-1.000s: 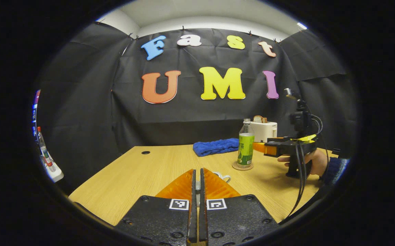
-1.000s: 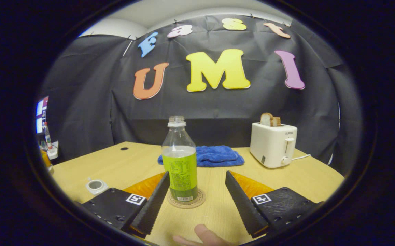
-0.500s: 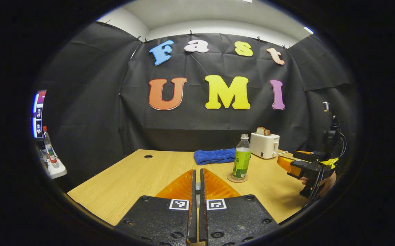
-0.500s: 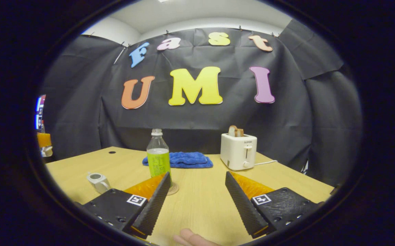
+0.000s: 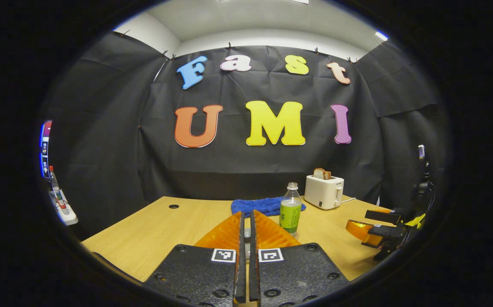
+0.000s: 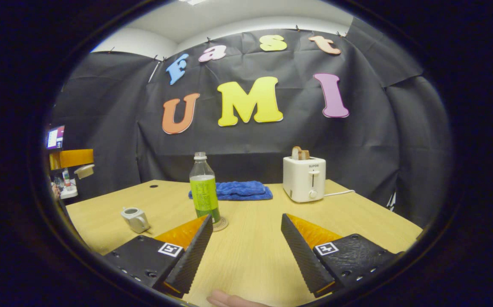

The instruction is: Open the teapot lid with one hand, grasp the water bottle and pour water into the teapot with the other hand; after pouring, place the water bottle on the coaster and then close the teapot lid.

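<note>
We see the small white ceramic teapot (image 6: 135, 218) open-topped on the wooden worktop (image 6: 255, 251), left of the right hand-held gripper (image 6: 246, 247), whose fingers stand apart. The clear plastic water bottle (image 6: 204, 187) stands upright on its round coaster (image 6: 220, 224). The left hand-held gripper (image 5: 246, 256), fingers together on something small we cannot make out, seems nearer the teapot.

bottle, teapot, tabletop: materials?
Bottle: clear plastic by the look, see-through above a glossy green label. Teapot: likely glazed ceramic, smooth pale surface, too small to be sure. Tabletop: wood-look, probably laminate, light grain, matte.
</note>
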{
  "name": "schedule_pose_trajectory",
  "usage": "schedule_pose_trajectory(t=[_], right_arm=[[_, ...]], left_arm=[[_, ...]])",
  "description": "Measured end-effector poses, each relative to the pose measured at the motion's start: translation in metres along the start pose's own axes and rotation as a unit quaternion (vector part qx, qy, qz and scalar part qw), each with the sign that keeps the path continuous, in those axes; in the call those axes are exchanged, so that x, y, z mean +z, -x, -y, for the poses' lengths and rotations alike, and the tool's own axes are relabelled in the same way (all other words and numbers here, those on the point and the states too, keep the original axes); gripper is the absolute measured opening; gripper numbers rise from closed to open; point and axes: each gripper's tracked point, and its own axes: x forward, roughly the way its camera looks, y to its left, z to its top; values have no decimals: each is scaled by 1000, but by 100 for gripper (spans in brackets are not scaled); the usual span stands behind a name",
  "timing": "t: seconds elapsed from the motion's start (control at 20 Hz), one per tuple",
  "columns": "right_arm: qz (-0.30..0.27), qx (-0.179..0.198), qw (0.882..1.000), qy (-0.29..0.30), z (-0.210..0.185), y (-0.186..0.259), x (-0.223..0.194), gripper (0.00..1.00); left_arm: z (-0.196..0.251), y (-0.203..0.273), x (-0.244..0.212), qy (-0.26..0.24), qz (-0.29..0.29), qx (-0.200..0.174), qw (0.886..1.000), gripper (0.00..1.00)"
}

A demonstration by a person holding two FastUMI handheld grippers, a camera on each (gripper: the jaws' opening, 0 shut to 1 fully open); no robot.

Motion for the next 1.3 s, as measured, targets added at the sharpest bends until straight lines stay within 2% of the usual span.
schedule_pose_trajectory(t=[0.15, 0.35, 0.75, 0.95, 1.0, 1.15, 1.3], right_arm=[[6, 4, 1000, -3, 4, 2, 2, 96], [6, 16, 1000, -16, 6, 2, 1, 96], [-2, 31, 999, -25, 3, -2, -7, 96], [-3, 33, 999, -25, 2, -2, -9, 96], [-4, 34, 999, -25, 1, -2, -9, 96], [-2, 34, 999, -26, 2, -2, -9, 96], [-6, 37, 999, -28, 1, -2, -11, 96]], left_arm=[[-9, -28, -15, -9, -2, 17, 1000, 5], [-18, -59, -51, -9, -33, 36, 999, 5], [-40, -79, -90, -4, -58, 64, 996, 5], [-40, -87, -125, 5, -95, 66, 993, 6], [-46, -86, -120, -8, -83, 78, 993, 6], [-48, -87, -120, -9, -70, 81, 994, 7], [-53, -89, -130, -19, -88, 93, 992, 7]])
